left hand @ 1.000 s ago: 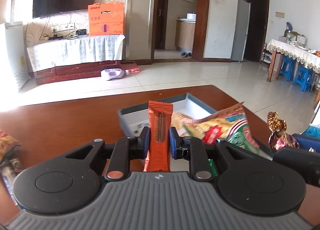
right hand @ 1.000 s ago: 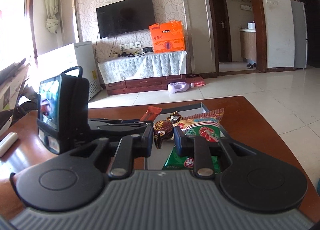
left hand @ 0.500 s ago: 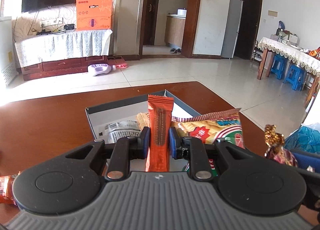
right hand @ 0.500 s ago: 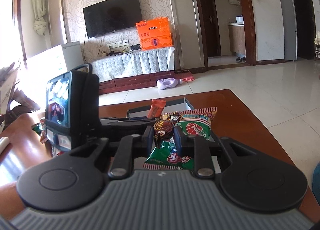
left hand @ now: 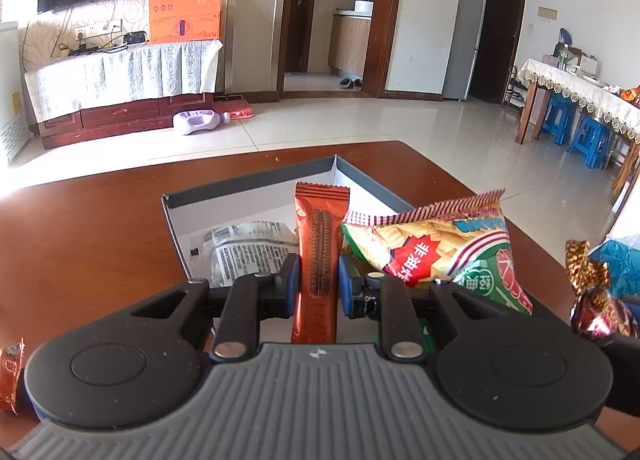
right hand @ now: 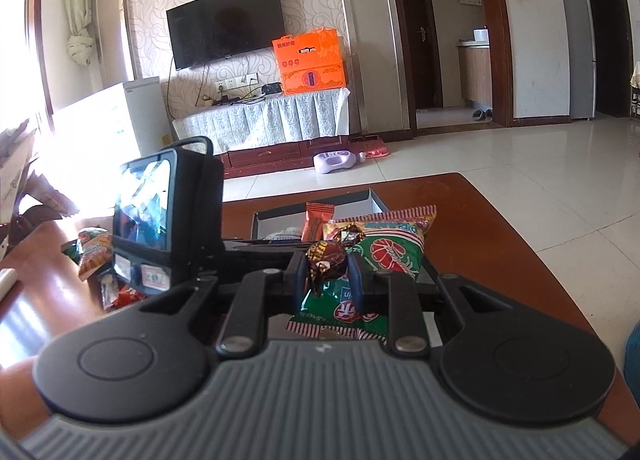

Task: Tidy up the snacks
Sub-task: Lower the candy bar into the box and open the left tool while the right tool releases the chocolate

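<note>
My left gripper [left hand: 319, 284] is shut on an upright orange biscuit bar [left hand: 320, 256], held over the near part of an open grey box [left hand: 248, 190] with a white inside. A clear packet with printed text [left hand: 244, 250] lies in the box, and a red-green chip bag [left hand: 448, 248] leans over its right side. My right gripper [right hand: 327, 274] is shut on a brown foil-wrapped candy [right hand: 326, 256], which also shows at the right edge of the left wrist view as the candy [left hand: 596, 308]. From the right wrist, the box [right hand: 280, 216], the bar [right hand: 317, 220] and the chip bag [right hand: 388, 250] lie ahead.
The brown wooden table [left hand: 88, 228] ends just past the box. Loose snack packets [right hand: 94, 250] lie at the left, and one orange packet [left hand: 10, 372] sits at the left wrist view's edge. The left gripper's camera block [right hand: 168, 216] stands left of my right gripper.
The left gripper with the bar has moved forward and down over the box, so the box and the printed packet look larger and nearer. The right gripper has hardly moved.
</note>
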Tool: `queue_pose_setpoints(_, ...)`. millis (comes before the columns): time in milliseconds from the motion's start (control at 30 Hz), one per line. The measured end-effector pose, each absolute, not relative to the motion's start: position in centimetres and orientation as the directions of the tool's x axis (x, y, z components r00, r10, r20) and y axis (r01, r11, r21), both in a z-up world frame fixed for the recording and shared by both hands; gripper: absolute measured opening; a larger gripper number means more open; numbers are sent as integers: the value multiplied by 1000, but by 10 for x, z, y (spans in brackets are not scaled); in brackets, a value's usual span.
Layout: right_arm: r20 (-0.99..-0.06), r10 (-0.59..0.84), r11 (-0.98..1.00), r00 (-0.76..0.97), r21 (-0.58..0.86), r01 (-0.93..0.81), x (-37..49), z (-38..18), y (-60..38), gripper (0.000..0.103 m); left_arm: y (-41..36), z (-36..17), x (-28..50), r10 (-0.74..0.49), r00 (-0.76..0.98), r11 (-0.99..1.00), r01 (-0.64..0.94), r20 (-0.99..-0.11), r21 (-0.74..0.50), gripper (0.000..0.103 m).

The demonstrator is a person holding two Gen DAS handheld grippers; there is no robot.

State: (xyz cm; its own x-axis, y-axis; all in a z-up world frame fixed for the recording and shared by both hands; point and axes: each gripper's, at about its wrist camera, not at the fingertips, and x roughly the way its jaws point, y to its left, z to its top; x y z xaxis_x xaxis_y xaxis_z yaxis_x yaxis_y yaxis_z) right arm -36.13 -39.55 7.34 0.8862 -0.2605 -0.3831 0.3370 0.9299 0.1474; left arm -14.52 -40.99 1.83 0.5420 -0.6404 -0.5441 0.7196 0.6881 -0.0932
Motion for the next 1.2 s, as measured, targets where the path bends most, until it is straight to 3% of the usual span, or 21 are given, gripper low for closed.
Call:
queue_pose_setpoints(133, -386, -259, 929, 885, 150, 338, -361, 73, -397, 25, -412, 14, -145, -633, 537, 684, 726, -557, -77, 25)
queue_pose_setpoints(333, -402, -256, 928, 879, 153, 341, -358, 69, -399, 25, -406, 12, -153, -629, 544, 679, 733, -555, -51, 51)
queue_pose_setpoints(1033, -487, -278, 929, 828, 83, 361, -318, 48, -395, 26, -369, 4, -217, -660, 519, 504, 842, -544, 191, 61)
queue_pose_setpoints(1200, -504, -300, 923, 810, 62, 380, -311, 42, -392, 27, -362, 10, -220, -676, 513, 501, 846, -529, 180, 74)
